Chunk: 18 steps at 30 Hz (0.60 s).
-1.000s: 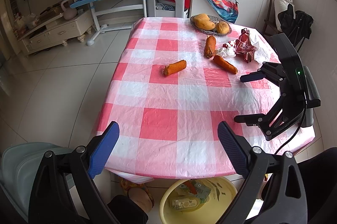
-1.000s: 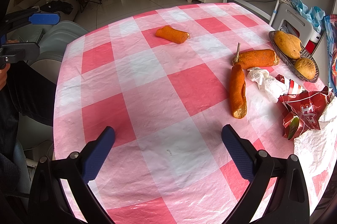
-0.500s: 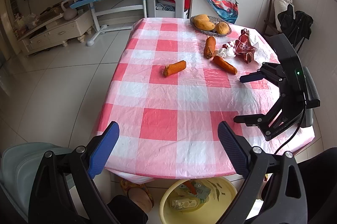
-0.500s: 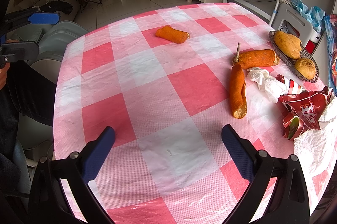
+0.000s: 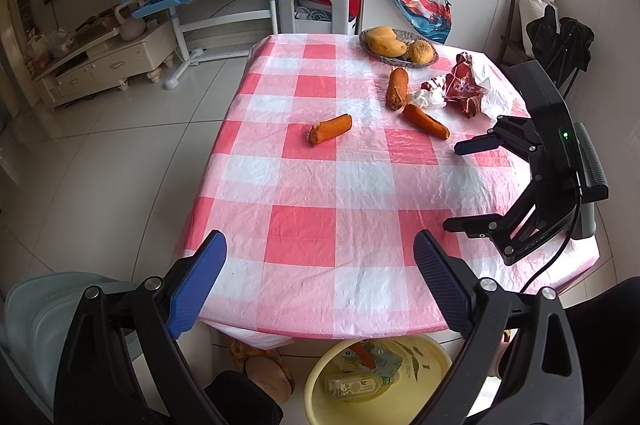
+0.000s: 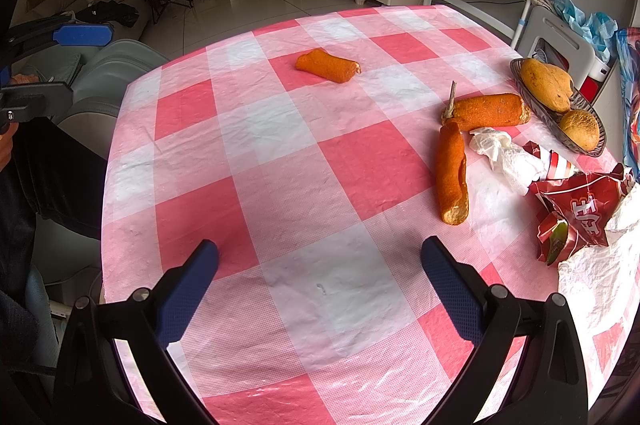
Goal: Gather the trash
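Comparing with a second ago, nothing has shifted: left gripper (image 5: pixel 316 283) and right gripper (image 6: pixel 320 281) stay spread and empty, and the orange peel pieces (image 6: pixel 452 173) and red wrapper (image 6: pixel 580 209) await collection.

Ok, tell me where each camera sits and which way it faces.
Left wrist: on the left gripper at the table's near edge, facing lengthwise over the checked tablecloth; it shows the right gripper and yellow basin.
Right wrist: on the right gripper at the table's side, facing across; left gripper and a sleeve show.
Shared: three orange pieces, fruit dish, red wrapper.
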{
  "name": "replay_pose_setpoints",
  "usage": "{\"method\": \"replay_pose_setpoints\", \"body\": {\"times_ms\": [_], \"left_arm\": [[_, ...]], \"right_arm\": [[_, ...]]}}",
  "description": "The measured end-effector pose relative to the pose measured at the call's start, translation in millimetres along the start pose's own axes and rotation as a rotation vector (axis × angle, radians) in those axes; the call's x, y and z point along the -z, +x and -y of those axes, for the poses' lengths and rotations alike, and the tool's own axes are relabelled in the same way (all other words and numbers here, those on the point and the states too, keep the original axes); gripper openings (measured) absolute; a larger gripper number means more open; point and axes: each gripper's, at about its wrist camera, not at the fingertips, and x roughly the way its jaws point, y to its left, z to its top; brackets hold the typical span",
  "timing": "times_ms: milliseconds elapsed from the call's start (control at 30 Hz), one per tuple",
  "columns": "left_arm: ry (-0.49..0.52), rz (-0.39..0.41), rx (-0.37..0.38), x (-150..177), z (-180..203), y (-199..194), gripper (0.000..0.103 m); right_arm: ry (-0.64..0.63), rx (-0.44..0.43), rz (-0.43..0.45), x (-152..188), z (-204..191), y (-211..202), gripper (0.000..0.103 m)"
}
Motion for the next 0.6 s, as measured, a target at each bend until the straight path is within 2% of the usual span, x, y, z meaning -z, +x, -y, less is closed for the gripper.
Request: {"method": "replay_pose_setpoints", "body": {"times_ms": [600], "left_arm": [[0.001, 0.0, 0.0, 0.2, 4.2, 0.5, 0.091]], "right_arm": [[0.0, -0.001, 0.0, 0.2, -0.1, -0.1, 0.097]]}}
